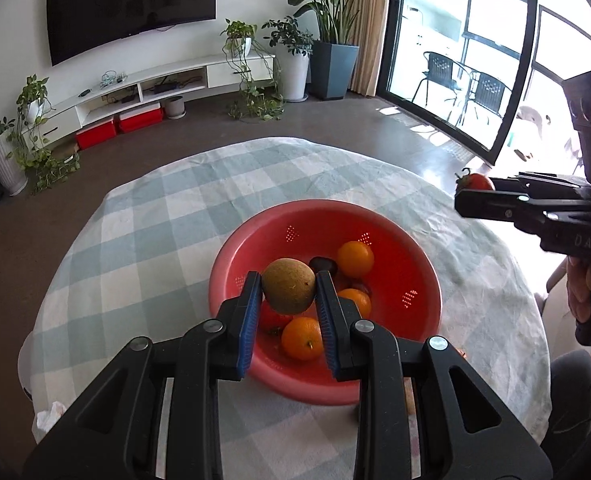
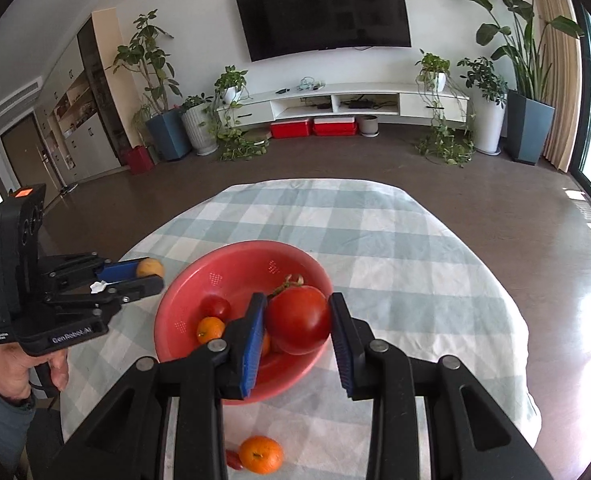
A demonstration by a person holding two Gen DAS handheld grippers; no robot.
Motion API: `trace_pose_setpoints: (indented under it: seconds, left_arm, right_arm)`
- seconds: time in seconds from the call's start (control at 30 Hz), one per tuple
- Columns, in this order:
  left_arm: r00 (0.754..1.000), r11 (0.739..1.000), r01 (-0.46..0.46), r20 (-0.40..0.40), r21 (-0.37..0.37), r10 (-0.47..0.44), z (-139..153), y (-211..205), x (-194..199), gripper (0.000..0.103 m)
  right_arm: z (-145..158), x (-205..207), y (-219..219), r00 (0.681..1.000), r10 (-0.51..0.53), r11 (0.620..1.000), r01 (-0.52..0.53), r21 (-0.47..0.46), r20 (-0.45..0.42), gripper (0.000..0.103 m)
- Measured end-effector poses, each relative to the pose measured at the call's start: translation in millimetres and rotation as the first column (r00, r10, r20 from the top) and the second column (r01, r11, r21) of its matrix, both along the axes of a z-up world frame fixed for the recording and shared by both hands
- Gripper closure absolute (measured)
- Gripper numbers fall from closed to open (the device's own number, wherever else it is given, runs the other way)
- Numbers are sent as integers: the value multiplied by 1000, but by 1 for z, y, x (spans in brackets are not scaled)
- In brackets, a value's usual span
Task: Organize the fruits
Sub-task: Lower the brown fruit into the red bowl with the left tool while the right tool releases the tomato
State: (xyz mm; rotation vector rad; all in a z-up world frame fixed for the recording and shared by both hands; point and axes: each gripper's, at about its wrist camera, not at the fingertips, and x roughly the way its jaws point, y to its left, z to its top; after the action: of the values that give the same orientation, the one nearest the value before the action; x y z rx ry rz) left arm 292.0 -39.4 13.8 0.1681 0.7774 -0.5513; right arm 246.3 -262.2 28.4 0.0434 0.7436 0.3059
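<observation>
Fruits lie mostly in the red colander [image 1: 395, 360] on the checked desk [image 1: 155, 240]: oranges [image 1: 355, 259], a tomato and something dark. The left gripper [image 1: 288, 292] is clamped on a brownish kiwi [image 1: 288, 286] above the colander; the right gripper [image 2: 297, 320] is clamped on a red tomato [image 2: 298, 319]. One orange [image 2: 261, 454] lies on the cloth just beside the colander.

"Gen Robot.AI" on left gripper [image 2: 150, 276] body, "DAS" on right gripper [image 1: 465, 196] body

Red bowl [image 1: 395, 360]; pale blue-white checked cloth [image 1: 167, 216]; brown kiwi [image 1: 288, 285]; red tomato [image 2: 298, 319]; blue pads [image 1: 249, 320].
</observation>
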Motion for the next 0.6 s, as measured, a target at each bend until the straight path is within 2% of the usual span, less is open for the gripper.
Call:
trace_pose_setpoints:
  seconds: [0.17, 0.33, 0.6]
  left_arm:
    - [999, 1000, 12, -52, 14, -11, -28, -18, 27, 78]
    - [997, 999, 24, -77, 22, -22, -49, -27, 38, 78]
    - [994, 998, 42, -104, 45, -37, -69, -40, 50, 78]
  right_arm:
    - [-31, 19, 35, 996, 64, 994, -68, -82, -57, 69]
    - [-56, 25, 45, 990, 89, 987, -103, -125, -110, 69]
    - [-77, 23, 60, 978, 124, 972, -154, -179, -168, 69]
